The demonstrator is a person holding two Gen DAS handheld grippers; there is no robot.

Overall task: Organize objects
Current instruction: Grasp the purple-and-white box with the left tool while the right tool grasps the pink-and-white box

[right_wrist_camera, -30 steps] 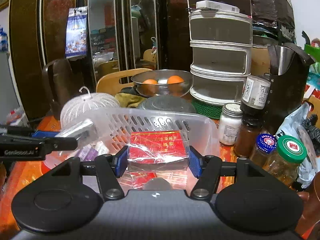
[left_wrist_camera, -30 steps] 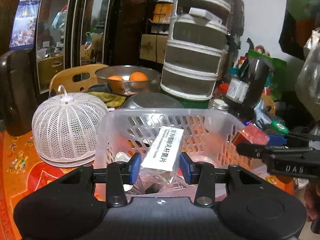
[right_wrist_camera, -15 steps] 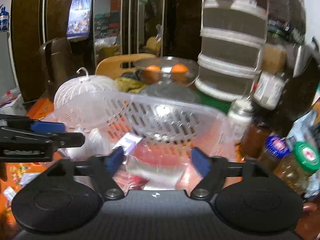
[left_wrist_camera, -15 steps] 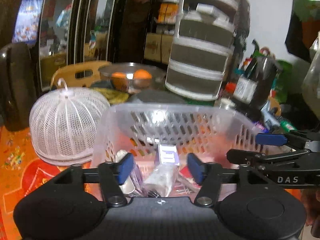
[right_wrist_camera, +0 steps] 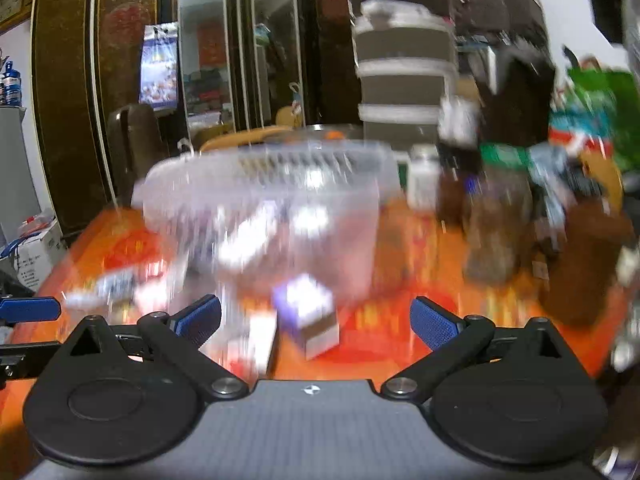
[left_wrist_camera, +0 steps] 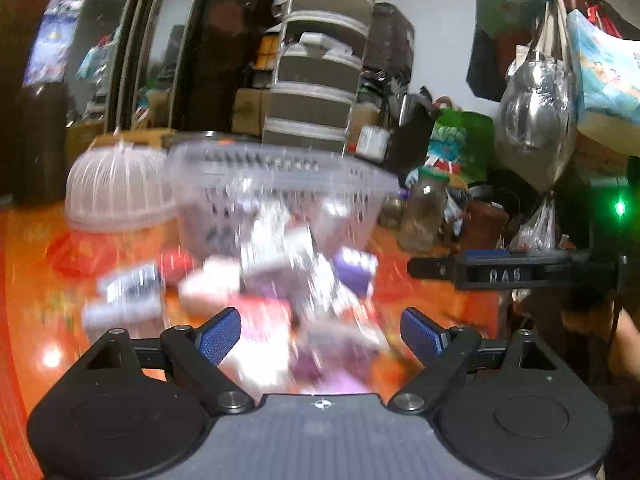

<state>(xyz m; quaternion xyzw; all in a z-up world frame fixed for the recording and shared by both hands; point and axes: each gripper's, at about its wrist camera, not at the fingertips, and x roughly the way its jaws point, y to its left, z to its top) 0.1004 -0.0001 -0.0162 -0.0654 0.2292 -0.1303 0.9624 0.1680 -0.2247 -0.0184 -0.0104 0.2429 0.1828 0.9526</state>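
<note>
A clear plastic basket (left_wrist_camera: 280, 196) stands on the orange table and also shows in the right wrist view (right_wrist_camera: 272, 208), with packets blurred inside it. Several small boxes and packets (left_wrist_camera: 280, 280) lie on the table in front of it, blurred by motion. A purple and white box (right_wrist_camera: 310, 316) lies nearest in the right wrist view. My left gripper (left_wrist_camera: 320, 332) is open and empty, low over the loose packets. My right gripper (right_wrist_camera: 316, 320) is open and empty, back from the basket; it also shows from the side in the left wrist view (left_wrist_camera: 508, 272).
A white mesh food cover (left_wrist_camera: 116, 188) sits left of the basket. Jars (left_wrist_camera: 424, 208) and bottles (right_wrist_camera: 492, 224) crowd the table to the right. A stacked drawer unit (left_wrist_camera: 316, 80) and dark cabinets stand behind. Bags (left_wrist_camera: 536, 120) hang at the right.
Both grippers have opened and let go of their packets, the left a white-labelled packet and the right a red one. Both have pulled back and down from the basket to the loose packets.
</note>
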